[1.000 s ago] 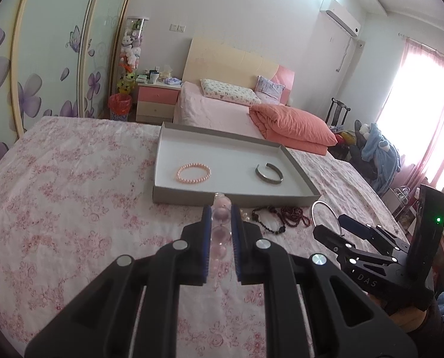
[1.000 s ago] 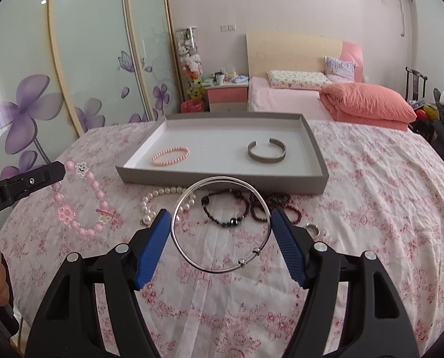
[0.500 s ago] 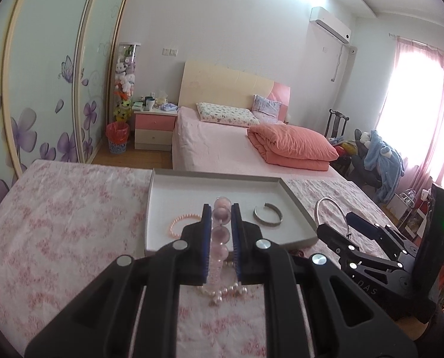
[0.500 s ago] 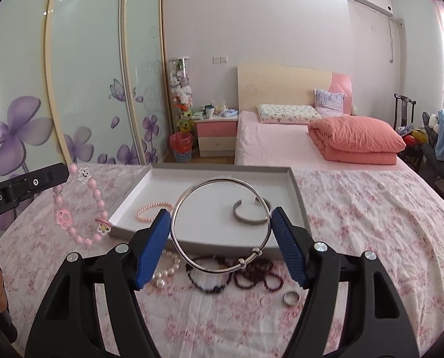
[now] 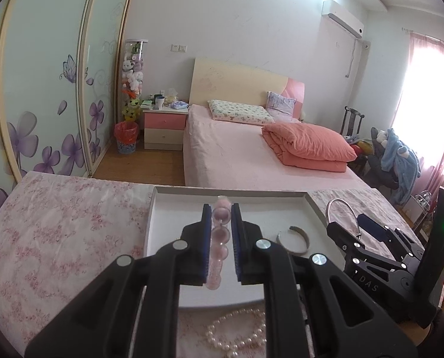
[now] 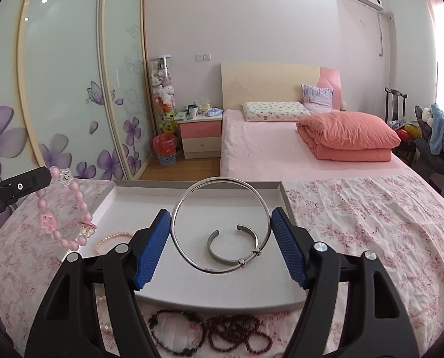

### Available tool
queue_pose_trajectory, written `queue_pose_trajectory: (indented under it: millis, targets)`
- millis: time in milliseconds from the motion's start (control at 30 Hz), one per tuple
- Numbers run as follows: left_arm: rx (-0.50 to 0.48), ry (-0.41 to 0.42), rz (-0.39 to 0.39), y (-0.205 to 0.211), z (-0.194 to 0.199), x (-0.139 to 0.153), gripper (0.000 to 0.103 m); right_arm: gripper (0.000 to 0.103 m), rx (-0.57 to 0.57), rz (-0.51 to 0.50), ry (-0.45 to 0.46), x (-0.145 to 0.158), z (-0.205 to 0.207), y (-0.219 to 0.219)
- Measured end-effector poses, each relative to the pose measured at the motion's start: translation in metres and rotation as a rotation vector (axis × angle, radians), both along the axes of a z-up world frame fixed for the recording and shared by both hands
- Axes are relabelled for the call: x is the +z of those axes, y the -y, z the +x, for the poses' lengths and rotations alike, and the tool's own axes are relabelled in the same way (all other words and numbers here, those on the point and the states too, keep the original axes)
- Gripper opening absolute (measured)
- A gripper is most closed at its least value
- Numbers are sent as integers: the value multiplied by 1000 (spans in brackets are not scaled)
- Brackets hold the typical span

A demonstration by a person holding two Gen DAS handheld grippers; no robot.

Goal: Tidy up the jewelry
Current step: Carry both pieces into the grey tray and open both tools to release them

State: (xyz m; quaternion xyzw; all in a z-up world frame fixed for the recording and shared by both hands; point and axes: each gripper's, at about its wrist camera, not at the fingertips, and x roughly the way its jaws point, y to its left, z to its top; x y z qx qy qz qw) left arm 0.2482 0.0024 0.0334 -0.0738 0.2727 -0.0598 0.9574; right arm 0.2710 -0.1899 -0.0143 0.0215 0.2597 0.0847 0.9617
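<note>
My left gripper (image 5: 221,207) is shut on a pink bead bracelet (image 5: 221,234) with star and flower charms. It hangs over the near left part of the grey tray (image 5: 150,217). In the right wrist view that bracelet (image 6: 47,220) dangles from the left gripper (image 6: 43,176) beside the tray's left wall. My right gripper (image 6: 221,213) is shut on a large silver bangle (image 6: 255,251), held upright above the tray (image 6: 287,205). On the tray floor lie a silver cuff (image 6: 232,246) and a pink pearl bracelet (image 6: 111,238).
A white pearl bracelet (image 5: 237,334) and two dark bead bracelets (image 6: 177,331) lie on the floral bedspread in front of the tray. A pink bed (image 6: 266,149), a nightstand (image 6: 199,137) and sliding wardrobe doors (image 6: 72,89) stand behind.
Both grippers have moved forward from the loose jewelry to over the tray, carrying the pink bracelet and the silver bangle. The tray looms closer and lower in both views.
</note>
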Motion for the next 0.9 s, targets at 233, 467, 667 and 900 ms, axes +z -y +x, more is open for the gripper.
queue_pose_trajectory:
  millis: [233, 467, 667, 900]
  targets:
    - [18, -38, 11, -1, 31, -18, 14, 70, 5, -11, -81, -19, 28, -7]
    - [37, -68, 14, -2, 54, -33, 14, 70, 20, -38, -156, -35, 44, -20]
    - [44, -100, 0, -7, 68, -47, 14, 70, 17, -58, -189, -45, 49, -25]
    - [31, -104, -24, -3, 79, -53, 14, 71, 18, -74, -199, -48, 54, -30]
